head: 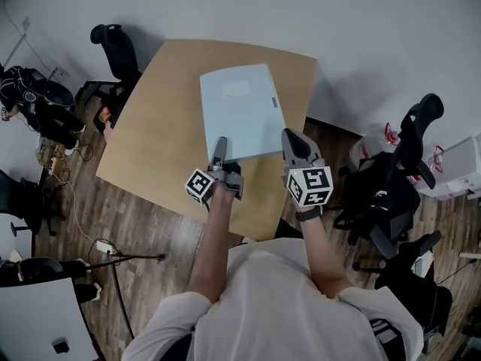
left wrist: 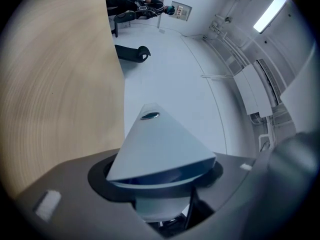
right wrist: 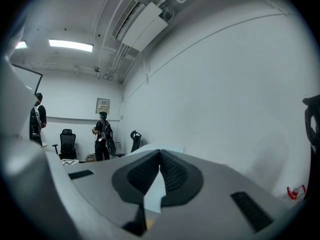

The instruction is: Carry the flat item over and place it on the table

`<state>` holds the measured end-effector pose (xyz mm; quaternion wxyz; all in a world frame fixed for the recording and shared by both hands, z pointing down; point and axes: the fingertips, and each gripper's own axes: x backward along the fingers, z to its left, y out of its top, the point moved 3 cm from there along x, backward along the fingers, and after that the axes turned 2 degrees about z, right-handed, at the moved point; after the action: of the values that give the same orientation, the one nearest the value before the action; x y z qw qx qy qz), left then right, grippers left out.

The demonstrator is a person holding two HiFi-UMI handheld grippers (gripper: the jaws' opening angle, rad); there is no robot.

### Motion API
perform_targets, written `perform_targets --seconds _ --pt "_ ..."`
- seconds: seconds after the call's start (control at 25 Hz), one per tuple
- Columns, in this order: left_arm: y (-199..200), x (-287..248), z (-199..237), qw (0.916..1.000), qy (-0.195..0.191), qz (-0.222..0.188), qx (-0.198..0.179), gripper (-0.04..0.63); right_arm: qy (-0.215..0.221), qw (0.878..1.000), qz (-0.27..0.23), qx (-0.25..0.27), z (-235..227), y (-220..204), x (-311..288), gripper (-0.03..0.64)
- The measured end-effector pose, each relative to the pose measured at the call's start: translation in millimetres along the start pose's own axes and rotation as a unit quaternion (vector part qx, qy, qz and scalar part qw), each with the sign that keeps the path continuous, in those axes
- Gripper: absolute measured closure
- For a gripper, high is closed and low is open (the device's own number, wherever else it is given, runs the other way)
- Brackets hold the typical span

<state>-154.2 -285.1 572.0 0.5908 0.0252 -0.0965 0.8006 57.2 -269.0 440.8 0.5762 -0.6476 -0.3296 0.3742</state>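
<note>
Cool, even light falls from ceiling strip lights (right wrist: 70, 45) (one flares white in the left gripper view), and shadows are soft. Both gripper views bulge, darken to black corners, and blur close up.

Worktop (head: 150, 149): pale wood grain, matt, smooth. Flat item (head: 240, 111): pale blue-grey, smooth, faint sheen, plastic-looking. Floor (head: 150, 228): dark wood-look planks. Right gripper (right wrist: 160, 159): matt grey plastic shell, and its jaws carry black ribbed pads (right wrist: 176, 173). Left gripper (head: 219, 147): same matt grey shell.
</note>
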Motion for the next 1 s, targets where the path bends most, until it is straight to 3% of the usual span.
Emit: perform_targets --seconds 0.4,1.0 --pt "-5.1 -5.0 44.8 0.9979 0.064 -0.009 0.003 0.301 0.030 0.999 0.038 -0.022 -13.8 -28.3 -36.0 0.604" --pt "-12.6 -9.2 96.8 0.9923 0.121 -0.002 0.025 0.301 0.037 0.995 0.088 -0.036 -25.2 -68.0 -65.7 0.604"
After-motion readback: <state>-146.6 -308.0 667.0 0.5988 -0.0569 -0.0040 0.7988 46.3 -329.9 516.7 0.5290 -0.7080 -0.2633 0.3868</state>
